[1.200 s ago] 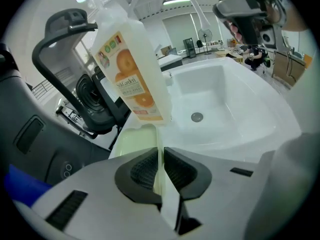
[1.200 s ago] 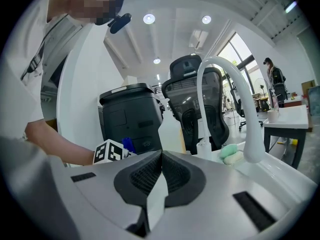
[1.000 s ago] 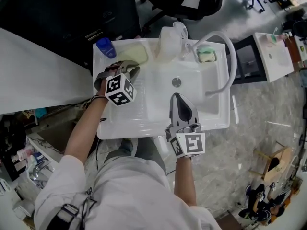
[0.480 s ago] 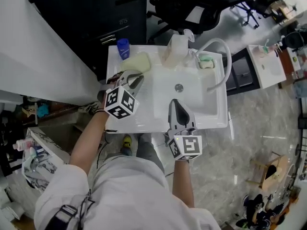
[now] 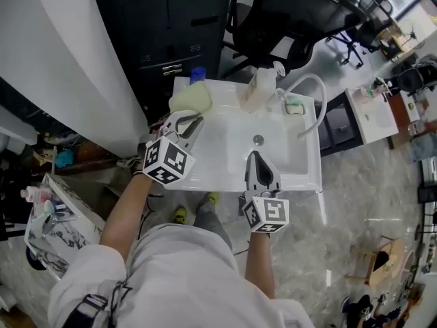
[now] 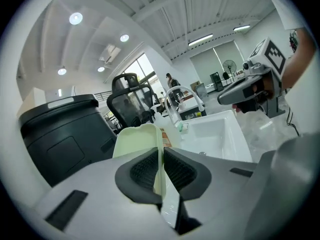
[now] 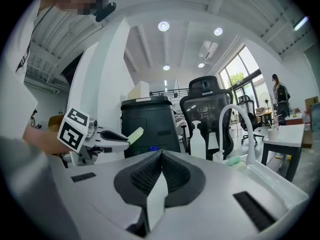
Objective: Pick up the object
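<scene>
A pale green flat sponge (image 5: 190, 98) is clamped between the jaws of my left gripper (image 5: 193, 119), held up over the back left corner of the white sink (image 5: 225, 166). In the left gripper view the sponge (image 6: 136, 141) stands on edge between the black pads (image 6: 145, 170). The right gripper view shows it sticking out past that gripper's (image 7: 121, 137) tips. My right gripper (image 5: 255, 157) hovers over the basin's front, shut, with nothing between its pads (image 7: 150, 174).
A blue bottle cap (image 5: 198, 72) peeks out behind the sponge. A soap dispenser (image 5: 256, 87), a curved white faucet (image 5: 311, 96) and a green soap in a dish (image 5: 293, 106) line the sink's back. The drain (image 5: 258, 140) sits mid-basin. Behind are a black bin (image 7: 150, 119) and an office chair (image 7: 205, 109).
The left gripper has risen from the sink's back left ledge with the sponge in its jaws. The right gripper stays shut over the basin. The head view has pulled back.
</scene>
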`<state>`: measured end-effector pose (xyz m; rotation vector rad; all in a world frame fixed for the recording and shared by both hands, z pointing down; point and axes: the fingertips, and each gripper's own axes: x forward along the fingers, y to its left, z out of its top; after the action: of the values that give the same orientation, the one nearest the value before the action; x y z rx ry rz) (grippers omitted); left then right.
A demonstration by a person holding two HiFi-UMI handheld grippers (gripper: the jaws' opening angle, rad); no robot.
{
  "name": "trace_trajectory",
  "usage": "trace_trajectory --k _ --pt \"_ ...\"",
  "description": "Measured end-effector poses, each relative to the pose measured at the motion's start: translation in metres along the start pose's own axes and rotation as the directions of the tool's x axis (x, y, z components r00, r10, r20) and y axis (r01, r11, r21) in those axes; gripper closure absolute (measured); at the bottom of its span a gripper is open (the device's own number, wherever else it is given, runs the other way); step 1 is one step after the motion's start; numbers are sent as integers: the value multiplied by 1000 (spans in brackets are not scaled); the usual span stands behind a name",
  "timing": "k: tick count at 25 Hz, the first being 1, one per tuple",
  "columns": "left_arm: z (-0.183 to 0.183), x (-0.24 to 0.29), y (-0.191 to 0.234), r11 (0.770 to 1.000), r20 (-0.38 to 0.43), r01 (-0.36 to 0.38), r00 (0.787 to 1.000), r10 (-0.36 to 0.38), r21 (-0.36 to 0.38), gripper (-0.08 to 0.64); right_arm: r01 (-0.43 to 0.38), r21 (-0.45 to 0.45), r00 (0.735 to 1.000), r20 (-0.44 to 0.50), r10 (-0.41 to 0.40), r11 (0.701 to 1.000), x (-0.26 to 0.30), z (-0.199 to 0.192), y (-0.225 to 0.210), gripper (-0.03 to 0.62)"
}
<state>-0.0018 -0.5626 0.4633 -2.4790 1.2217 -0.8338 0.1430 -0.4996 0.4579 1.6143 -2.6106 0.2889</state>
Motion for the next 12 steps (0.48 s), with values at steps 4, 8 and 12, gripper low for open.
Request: trace_trajectory --k 4,8,12 --pt "9 -40 14 998 55 -58 997 59 -12 509 14 -23 1000 26 -13 1000 -9 10 14 584" --pt "14 -79 22 994 96 -102 990 106 -42 511 28 -31 999 37 -27 999 -19 17 29 584" --pt "18 -113 31 985 145 -145 977 157 -90 512 42 -45 998 47 -40 998 -27 22 39 584"
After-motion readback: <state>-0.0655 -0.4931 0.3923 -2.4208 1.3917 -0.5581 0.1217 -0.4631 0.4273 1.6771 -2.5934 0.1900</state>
